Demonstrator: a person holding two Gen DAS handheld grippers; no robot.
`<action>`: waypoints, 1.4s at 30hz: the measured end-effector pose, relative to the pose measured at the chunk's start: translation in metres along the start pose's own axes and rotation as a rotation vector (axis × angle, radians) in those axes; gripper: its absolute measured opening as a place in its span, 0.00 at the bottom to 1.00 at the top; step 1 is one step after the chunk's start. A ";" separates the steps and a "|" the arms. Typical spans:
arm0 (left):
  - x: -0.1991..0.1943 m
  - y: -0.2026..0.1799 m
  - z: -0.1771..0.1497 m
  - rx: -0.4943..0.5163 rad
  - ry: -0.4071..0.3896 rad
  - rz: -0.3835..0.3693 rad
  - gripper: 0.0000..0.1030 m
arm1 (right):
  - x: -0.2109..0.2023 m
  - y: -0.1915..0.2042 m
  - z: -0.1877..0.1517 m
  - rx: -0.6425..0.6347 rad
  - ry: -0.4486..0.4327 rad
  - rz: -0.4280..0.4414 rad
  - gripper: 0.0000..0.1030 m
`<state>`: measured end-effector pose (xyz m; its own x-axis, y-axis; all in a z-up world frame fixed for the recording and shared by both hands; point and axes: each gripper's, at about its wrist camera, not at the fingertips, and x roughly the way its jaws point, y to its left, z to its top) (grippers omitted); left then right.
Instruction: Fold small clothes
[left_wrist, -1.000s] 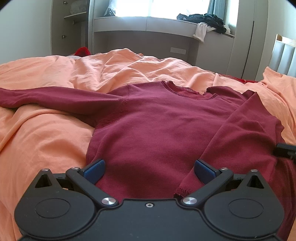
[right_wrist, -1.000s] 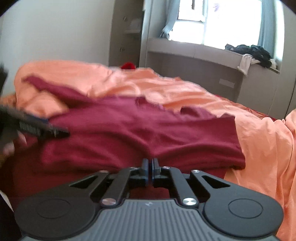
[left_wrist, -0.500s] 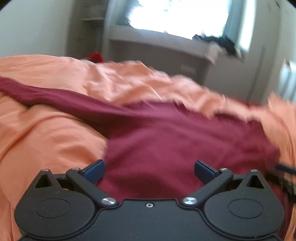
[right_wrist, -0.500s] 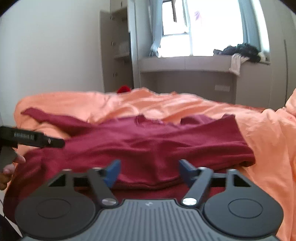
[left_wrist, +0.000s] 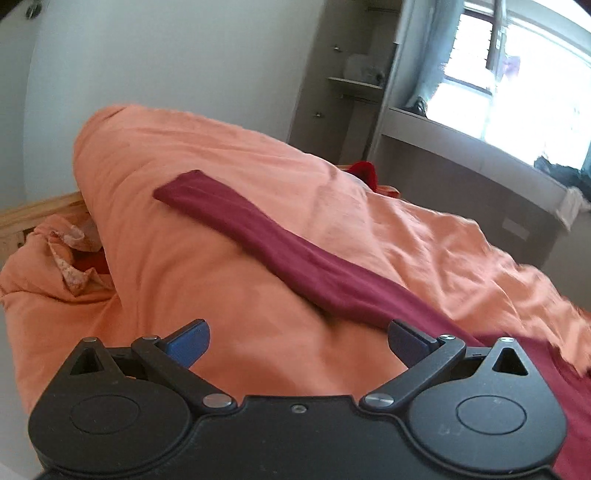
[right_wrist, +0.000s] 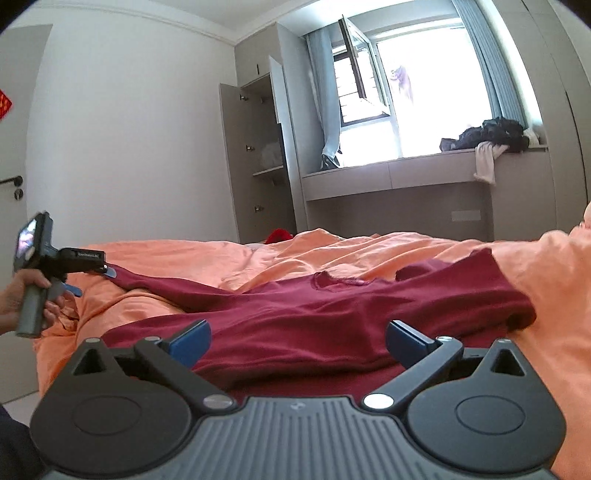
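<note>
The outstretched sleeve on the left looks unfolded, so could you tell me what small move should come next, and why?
Probably ease the left gripper forward to the sleeve's cuff end and close on it. Its jaws are open and empty, and the sleeve lies stretched flat over the orange duvet, while the opposite sleeve is folded over the body.

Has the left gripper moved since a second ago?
Yes. The left gripper has swung left: against the fixed window ledge, its view now centres on the outstretched sleeve, no longer the sweater's body.
</note>
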<state>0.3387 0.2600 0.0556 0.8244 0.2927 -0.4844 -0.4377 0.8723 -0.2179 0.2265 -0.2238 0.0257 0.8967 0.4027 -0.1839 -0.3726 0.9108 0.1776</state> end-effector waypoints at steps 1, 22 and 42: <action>0.010 0.010 0.008 -0.009 0.007 0.017 0.99 | 0.000 0.001 -0.003 0.008 0.000 -0.004 1.00; 0.060 0.029 0.082 -0.033 -0.167 0.286 0.04 | -0.001 -0.003 -0.020 0.011 0.053 -0.085 1.00; -0.129 -0.189 0.057 0.414 -0.440 -0.505 0.03 | -0.065 -0.019 -0.014 0.096 -0.026 -0.157 1.00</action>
<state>0.3358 0.0797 0.2069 0.9920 -0.1257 -0.0122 0.1261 0.9906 0.0532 0.1725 -0.2662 0.0210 0.9485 0.2526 -0.1914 -0.2042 0.9489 0.2405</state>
